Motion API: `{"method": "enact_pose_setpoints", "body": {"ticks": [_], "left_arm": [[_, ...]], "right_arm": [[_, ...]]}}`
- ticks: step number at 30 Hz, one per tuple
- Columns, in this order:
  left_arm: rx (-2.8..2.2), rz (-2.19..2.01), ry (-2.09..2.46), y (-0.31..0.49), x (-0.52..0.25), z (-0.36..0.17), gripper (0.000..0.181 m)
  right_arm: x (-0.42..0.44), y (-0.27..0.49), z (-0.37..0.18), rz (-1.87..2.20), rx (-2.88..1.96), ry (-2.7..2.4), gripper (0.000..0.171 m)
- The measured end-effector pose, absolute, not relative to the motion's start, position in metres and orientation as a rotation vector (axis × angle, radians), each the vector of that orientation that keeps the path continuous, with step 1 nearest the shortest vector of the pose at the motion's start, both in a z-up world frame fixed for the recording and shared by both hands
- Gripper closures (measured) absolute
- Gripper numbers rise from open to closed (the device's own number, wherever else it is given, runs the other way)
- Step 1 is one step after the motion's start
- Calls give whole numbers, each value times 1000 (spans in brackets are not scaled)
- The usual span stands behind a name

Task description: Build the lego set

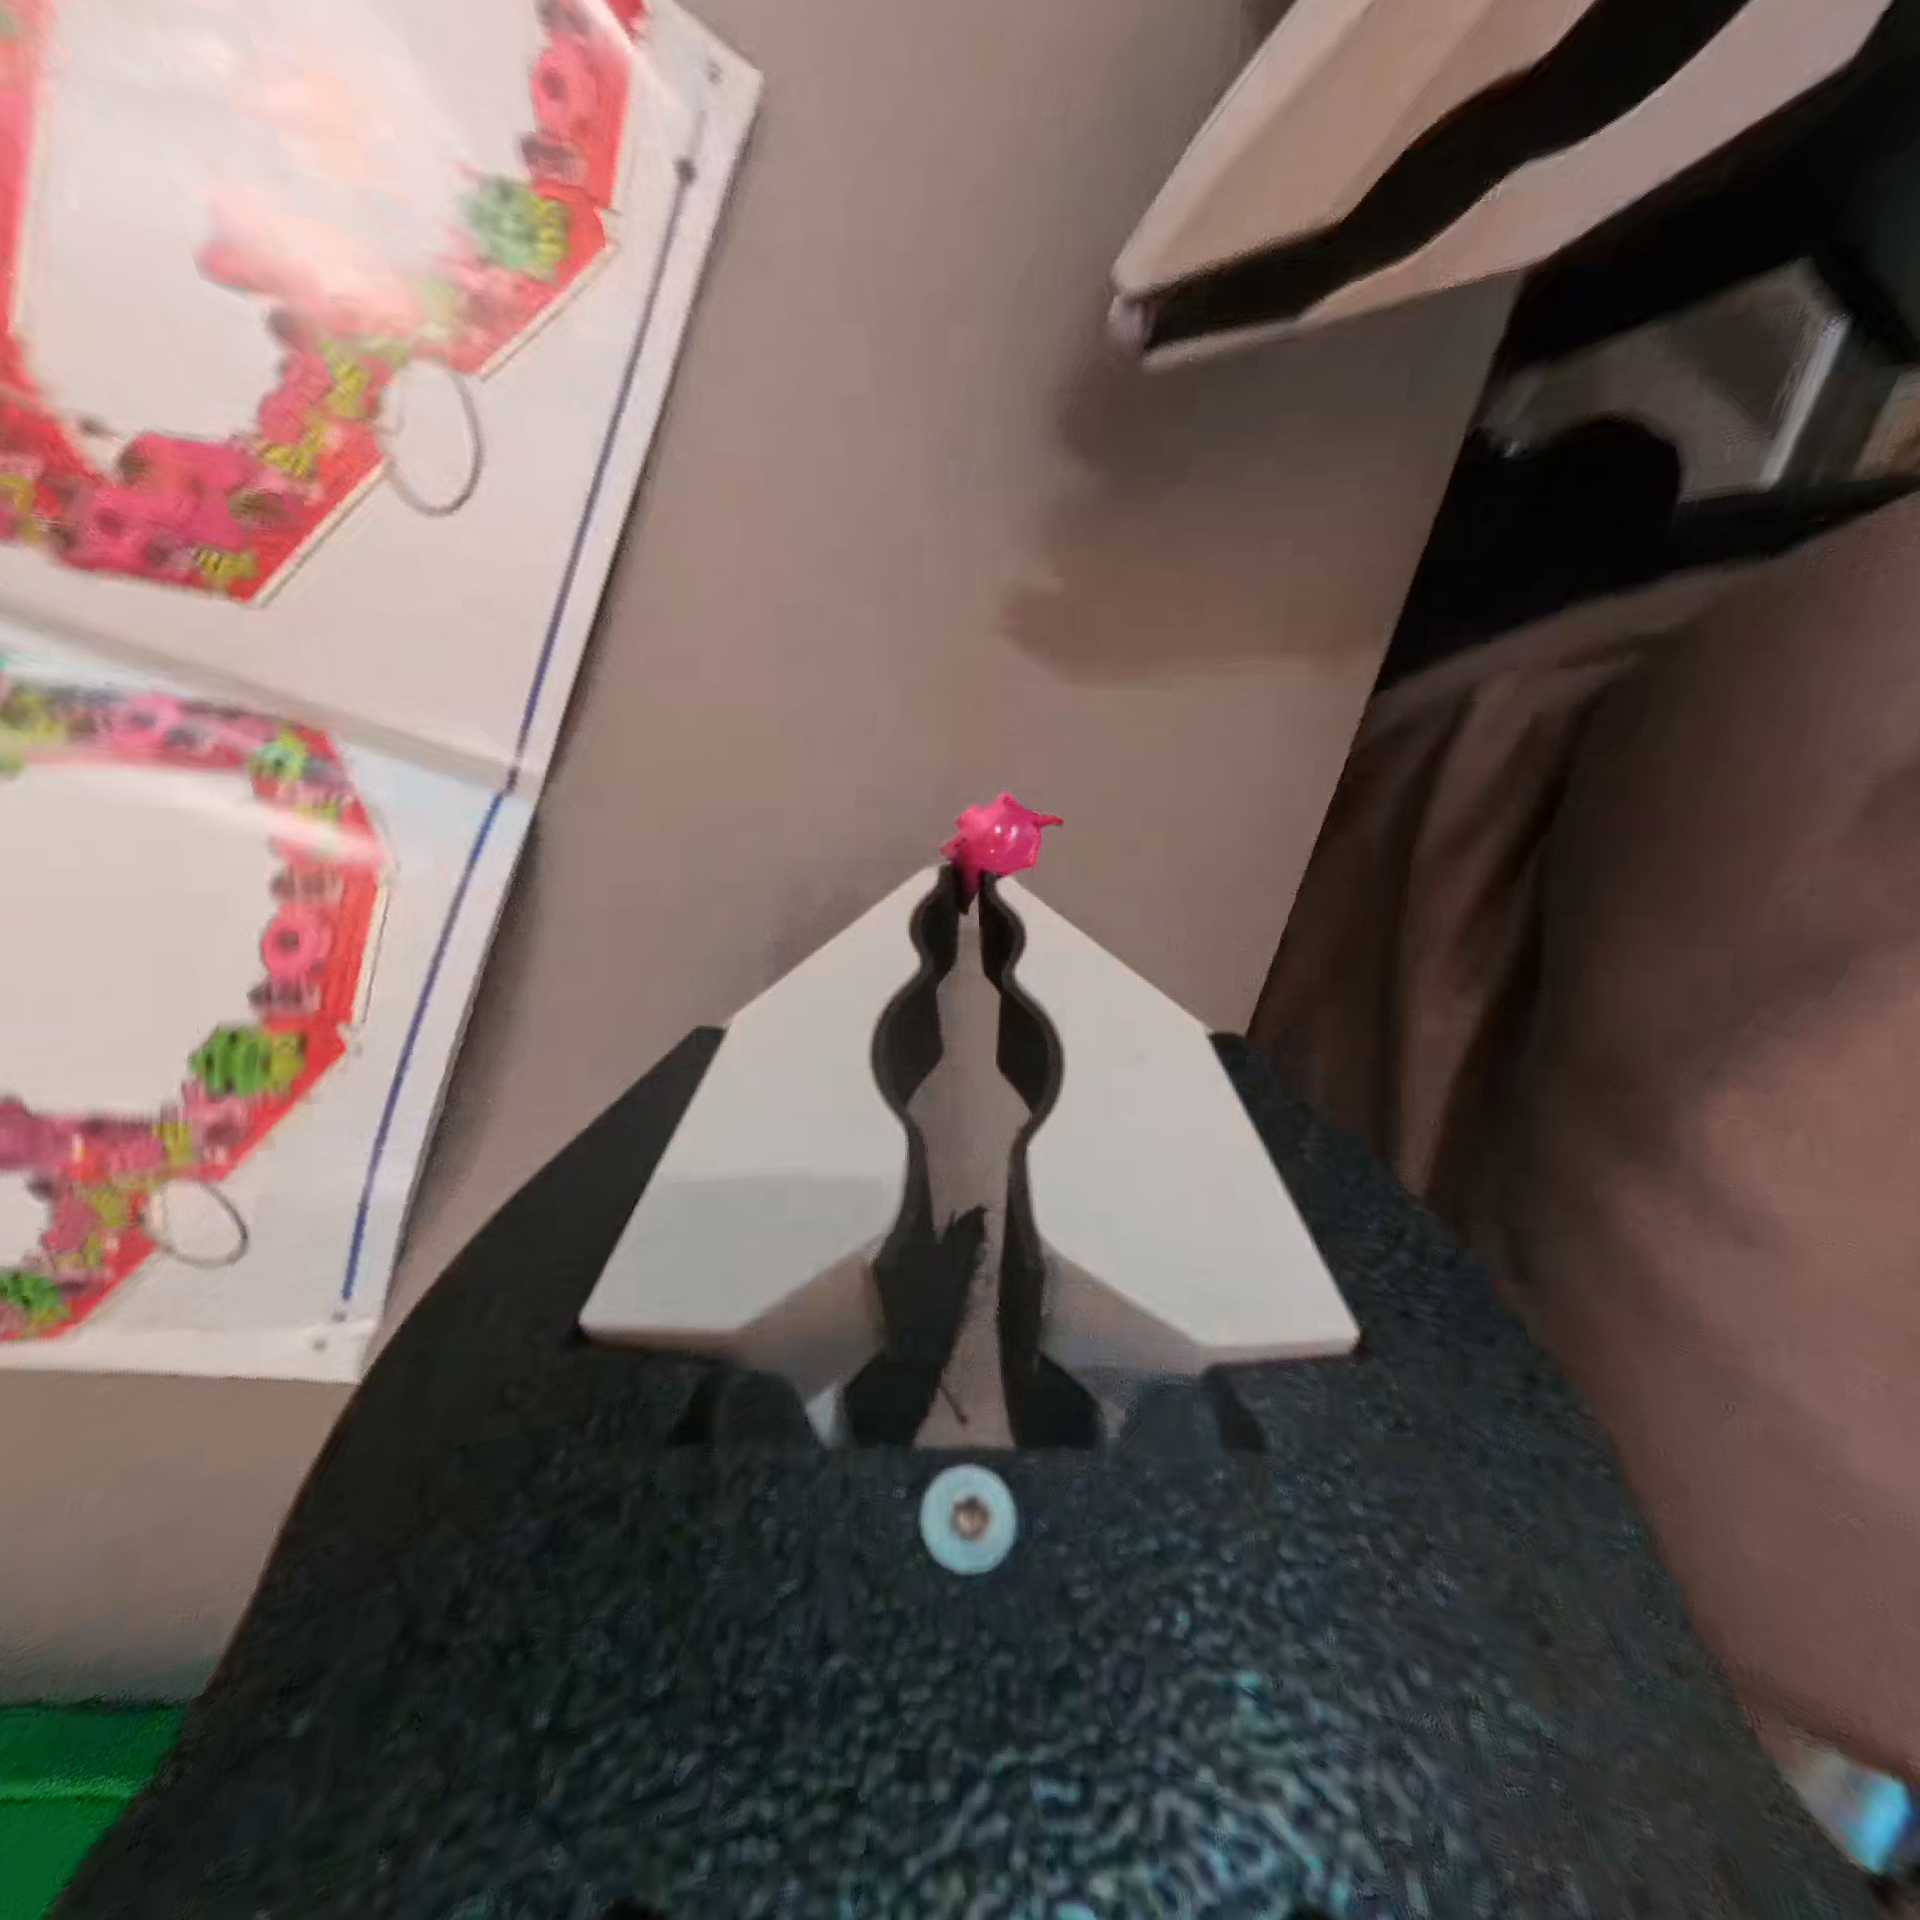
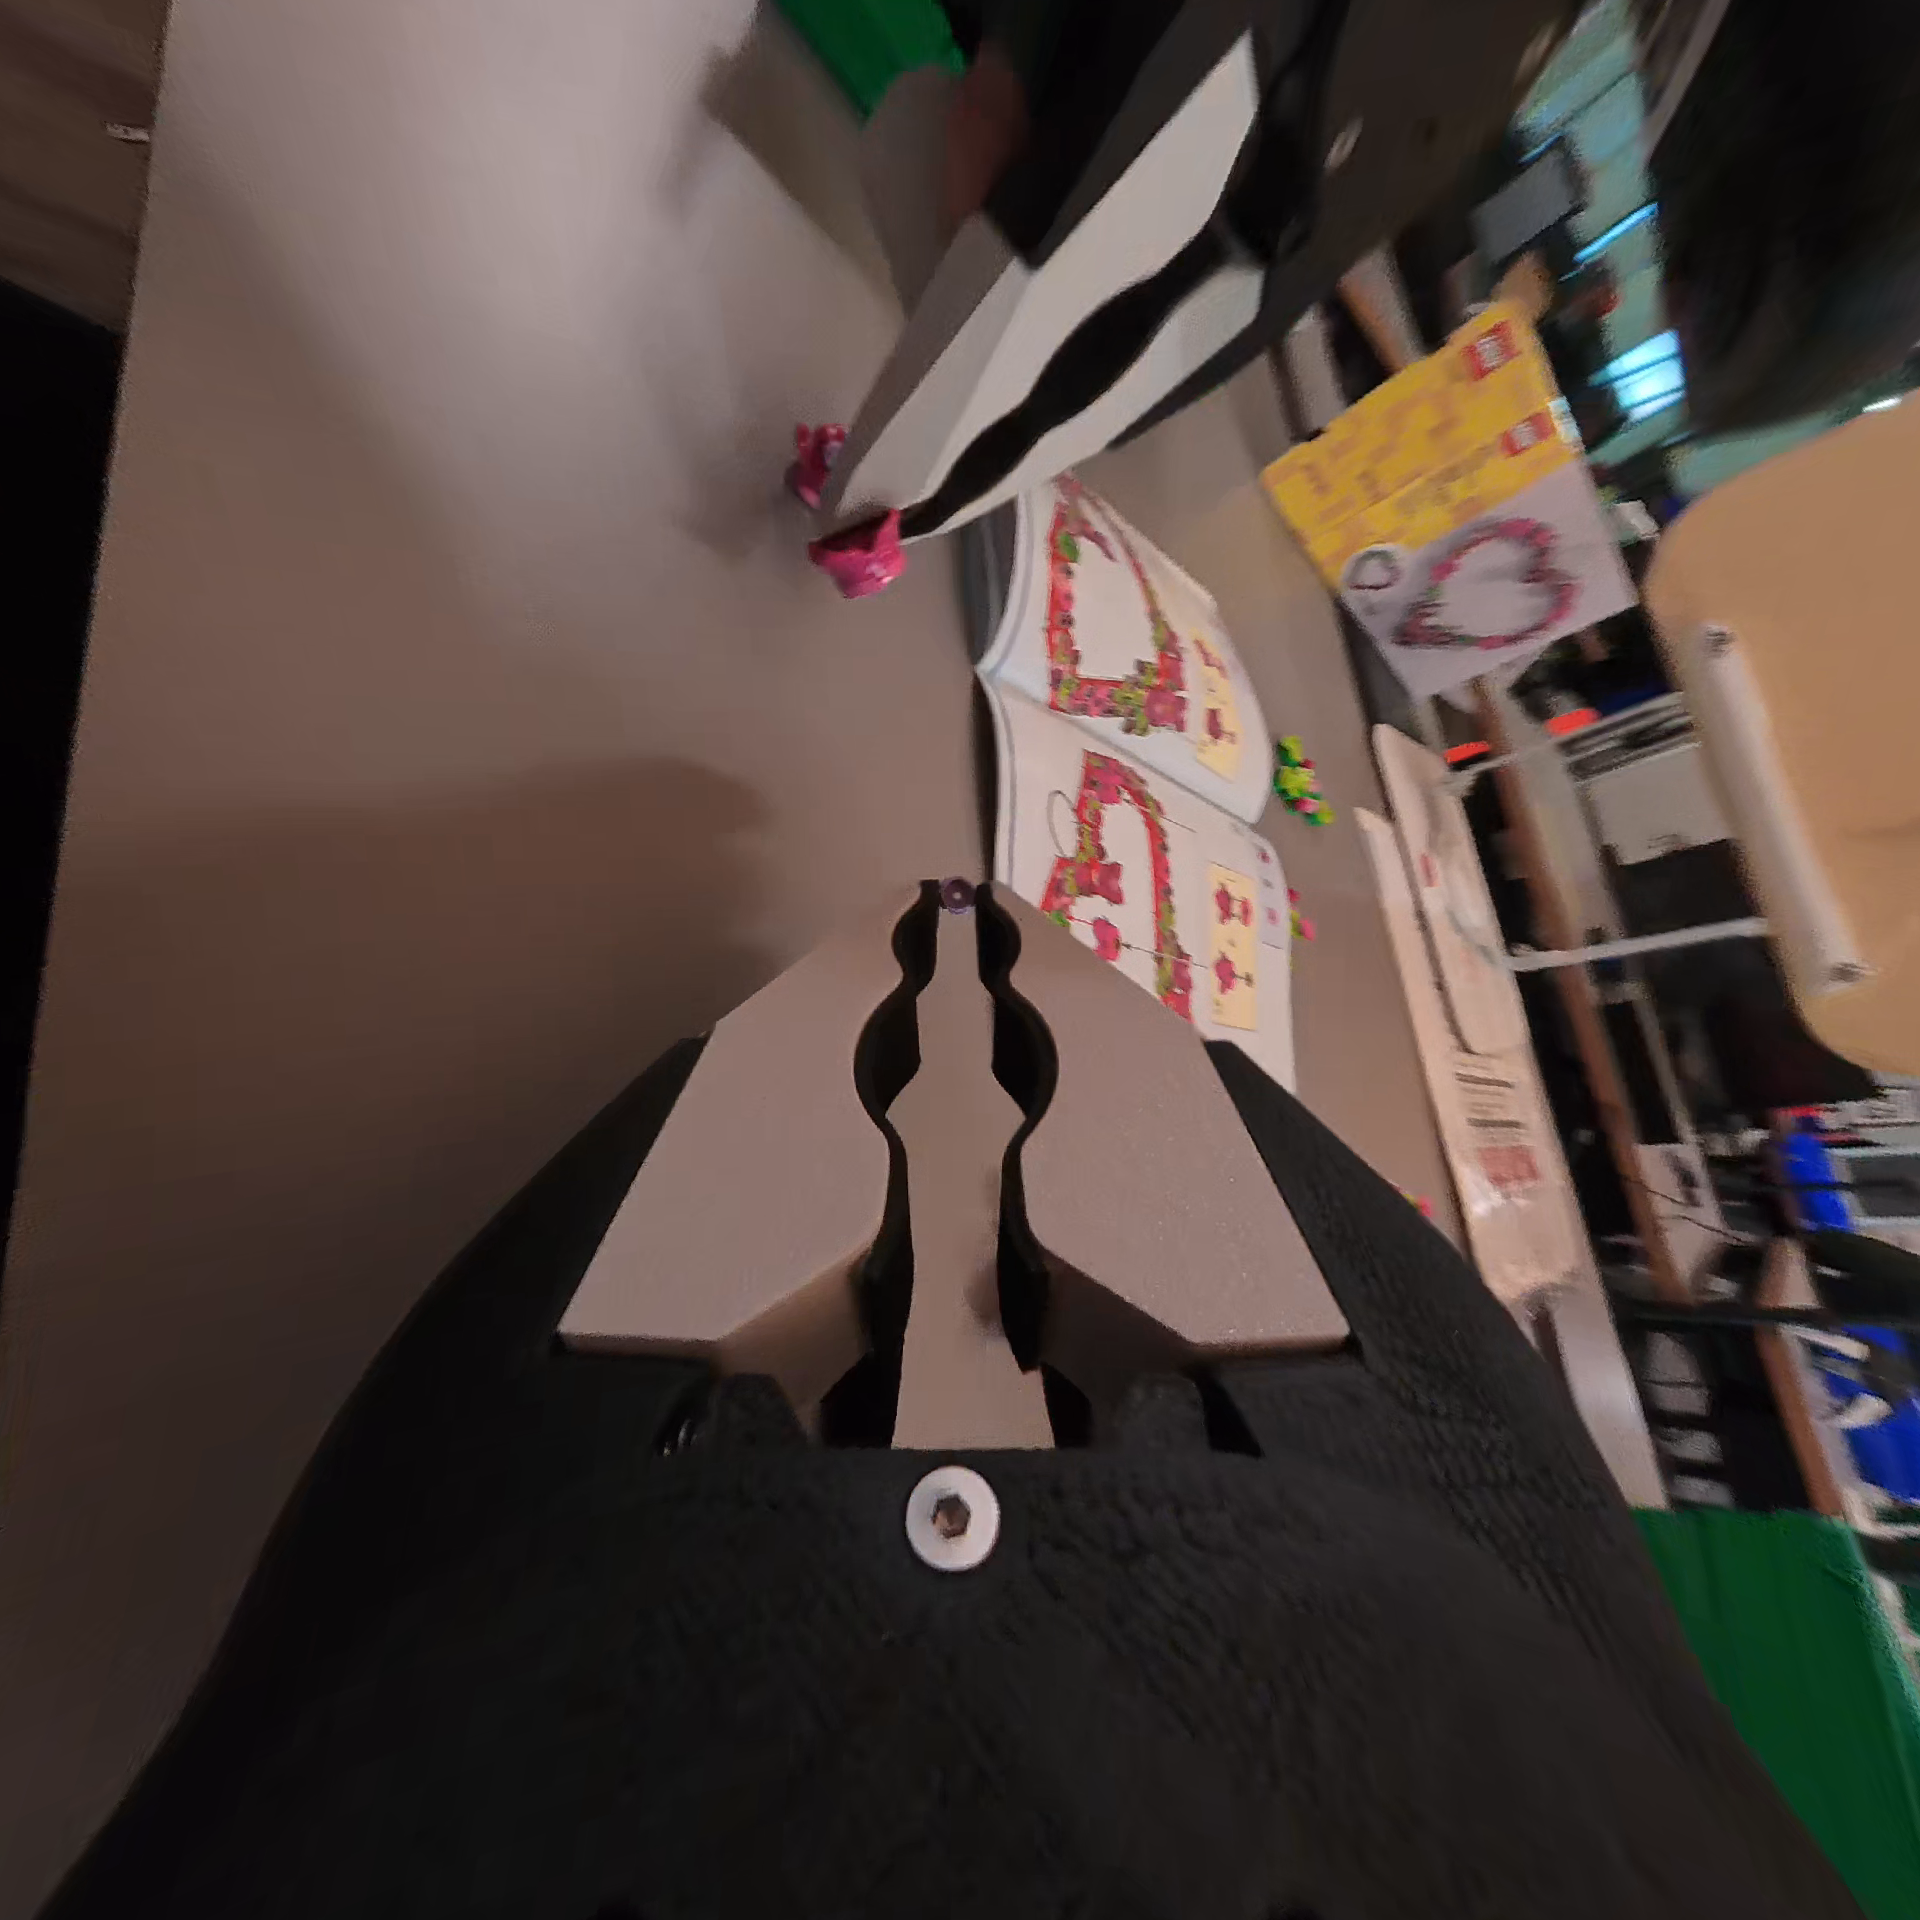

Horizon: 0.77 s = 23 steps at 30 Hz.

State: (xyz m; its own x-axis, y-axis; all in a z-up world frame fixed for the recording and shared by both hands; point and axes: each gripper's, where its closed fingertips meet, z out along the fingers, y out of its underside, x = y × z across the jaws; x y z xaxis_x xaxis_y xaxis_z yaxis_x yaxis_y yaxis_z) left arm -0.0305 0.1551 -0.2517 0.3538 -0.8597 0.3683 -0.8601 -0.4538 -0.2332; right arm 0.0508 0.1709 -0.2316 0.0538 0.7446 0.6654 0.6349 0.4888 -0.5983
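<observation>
My left gripper (image 1: pixel 971 883) is shut on a small magenta flower piece (image 1: pixel 995 837) held at its fingertips above the grey table. It shows from the side in the right wrist view (image 2: pixel 883 520), with the flower piece (image 2: pixel 858 556) at its tip. My right gripper (image 2: pixel 956 899) is shut on a tiny purple round stud (image 2: pixel 955 891). In the left wrist view the right gripper (image 1: pixel 1132 312) sits at the top right, apart from the flower. A second magenta piece (image 2: pixel 812 468) lies on the table beyond the left gripper.
An open instruction booklet (image 2: pixel 1132 769) with pink and green build pictures lies on the table; it also fills the left of the left wrist view (image 1: pixel 260 665). A yellow and grey set box (image 2: pixel 1455 499), loose green pieces (image 2: pixel 1301 792) and a plastic bag (image 2: pixel 1475 1039) lie past it. A person's arm (image 1: pixel 1662 1039) is at the right.
</observation>
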Motion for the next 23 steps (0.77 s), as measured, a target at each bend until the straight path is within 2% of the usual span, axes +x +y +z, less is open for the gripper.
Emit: {"method": "enact_pose_setpoints", "body": {"ticks": [1, 5, 11, 13, 16, 17, 23], "left_arm": [[2528, 622, -1659, 154, -27, -256, 180], [2294, 384, -1616, 142, -20, -268, 180], [2214, 235, -1540, 148, -10, -278, 177], [2234, 280, -1507, 148, -5, -276, 169], [2369, 327, -1492, 162, -1, -270, 139], [2433, 359, -1496, 167, -1, -267, 133], [2954, 927, -1477, 157, 18, -233, 128]], "right_arm": [[56, 172, -230, 104, -1177, -1611, 166], [71, 177, -222, 7, -1067, -1512, 166], [86, 183, -229, 25, -1019, -1416, 166], [86, 182, -223, 21, -1009, -1392, 166], [86, 181, -224, 40, -1023, -1385, 166], [87, 182, -224, 29, -1024, -1387, 166], [88, 182, -222, 52, -1038, -1362, 166]]}}
